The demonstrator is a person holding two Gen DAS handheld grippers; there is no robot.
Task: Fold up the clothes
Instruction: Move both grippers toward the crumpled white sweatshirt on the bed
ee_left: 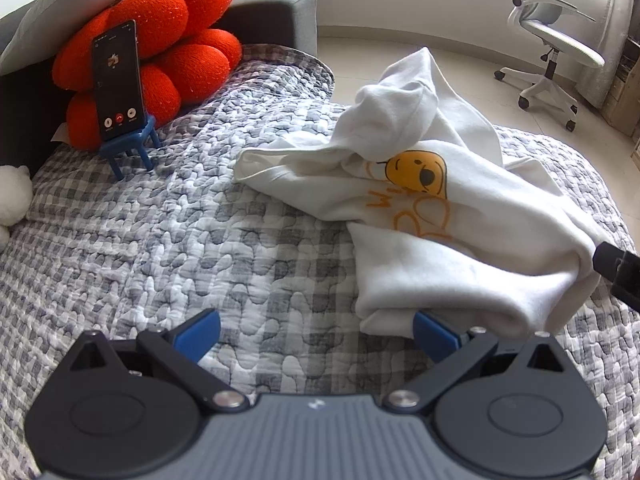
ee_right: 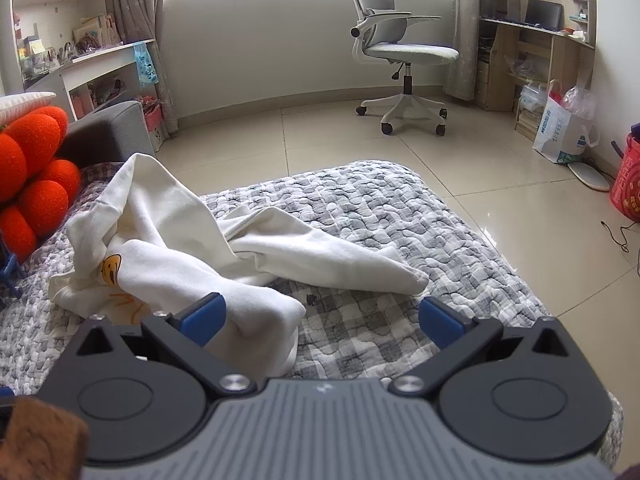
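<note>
Right now you are holding both grippers released: left gripper (ee_left: 316, 334) and right gripper (ee_right: 322, 320) are hovering beside the crumpled white shirt (ee_left: 432, 216) lying on the checked quilt (ee_left: 160, 240), its print partly hidden by folds.

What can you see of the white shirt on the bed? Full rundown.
The white shirt is soft, sweatshirt-like fabric, crumpled and unfolded on the grey checked quilt. A yellow smiley face print with orange lettering below shows on the front. One part stands bunched up toward the rear; a sleeve-like length trails across the quilt. Its near rolled edge lies just ahead of the open left gripper and open right gripper; neither grips it.
</note>
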